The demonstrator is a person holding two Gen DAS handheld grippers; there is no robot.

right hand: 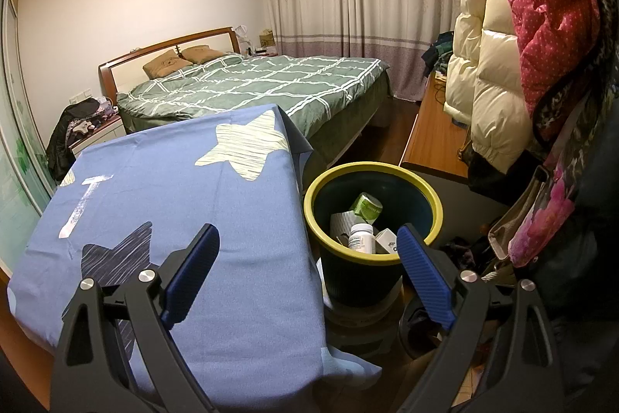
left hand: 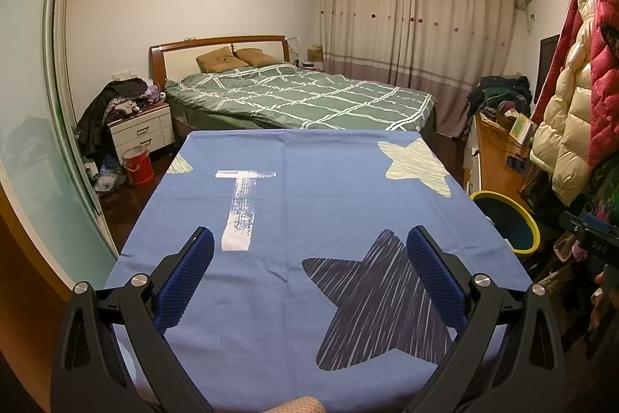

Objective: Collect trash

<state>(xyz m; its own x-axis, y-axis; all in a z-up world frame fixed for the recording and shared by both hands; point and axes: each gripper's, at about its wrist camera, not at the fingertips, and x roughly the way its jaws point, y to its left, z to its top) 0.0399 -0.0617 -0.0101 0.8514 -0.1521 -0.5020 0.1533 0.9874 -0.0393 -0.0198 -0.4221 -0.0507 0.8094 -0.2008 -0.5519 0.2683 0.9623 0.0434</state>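
From where I stand, the collecting looks close to finished: the tabletop (left hand: 309, 188) under its blue star-printed cloth shows nothing lying on it, and the trash sits down in the bin (right hand: 431, 194), the dark one with the yellow-green rim that stands just beside the tabletop's right edge. Inside the bin I can make out a white pill bottle (right hand: 360, 237), a green-labelled can (right hand: 366, 207), a small white box (right hand: 387, 239) and some crumpled paper.

If anything is left to do, it is a check. I would have the person sweep both cameras along the tabletop's edges and down the floor beside the bin, since the cloth hangs over the side there and could hide a dropped piece. Any last item should be carried right over the bin's rim and let go low inside, so it doesn't bounce out.

The left gripper (left hand: 309, 262) hovers over the tabletop, well to the left of the bin, jaws spread wide and holding nothing. The right gripper (right hand: 307, 254) hangs at the near side of the bin, jaws just as wide, empty, with one blue pad in front of the bin's rim; I cannot tell whether it touches.
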